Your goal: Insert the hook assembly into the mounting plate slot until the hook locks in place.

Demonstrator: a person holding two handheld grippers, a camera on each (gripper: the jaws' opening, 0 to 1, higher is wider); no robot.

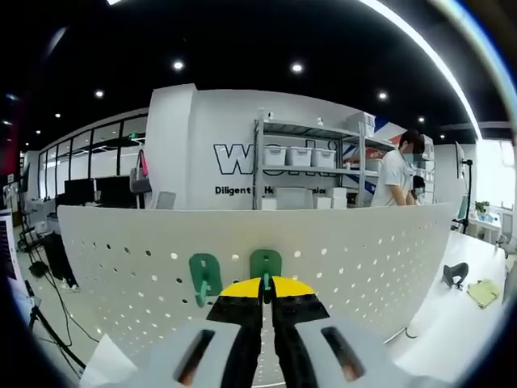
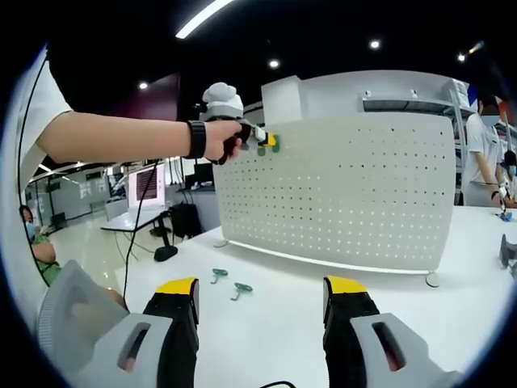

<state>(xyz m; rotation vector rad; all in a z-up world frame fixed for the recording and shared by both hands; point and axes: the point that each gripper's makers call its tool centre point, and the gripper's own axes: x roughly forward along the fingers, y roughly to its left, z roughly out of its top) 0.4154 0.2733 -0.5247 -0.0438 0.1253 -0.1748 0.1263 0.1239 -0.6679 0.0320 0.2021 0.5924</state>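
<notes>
left gripper [image 1: 266, 297] jaws clamped on green hook [image 1: 265, 265] at pegboard [image 1: 363, 250]; right gripper [image 2: 260, 303] jaws apart

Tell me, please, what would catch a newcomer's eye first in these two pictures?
The big white pegboard standing upright on the white table dominates both views. In the left gripper view, the left gripper presses a green hook against the board, beside a second green hook already hanging there. In the right gripper view, the right gripper waits open above the table, with two spare hooks lying ahead.
</notes>
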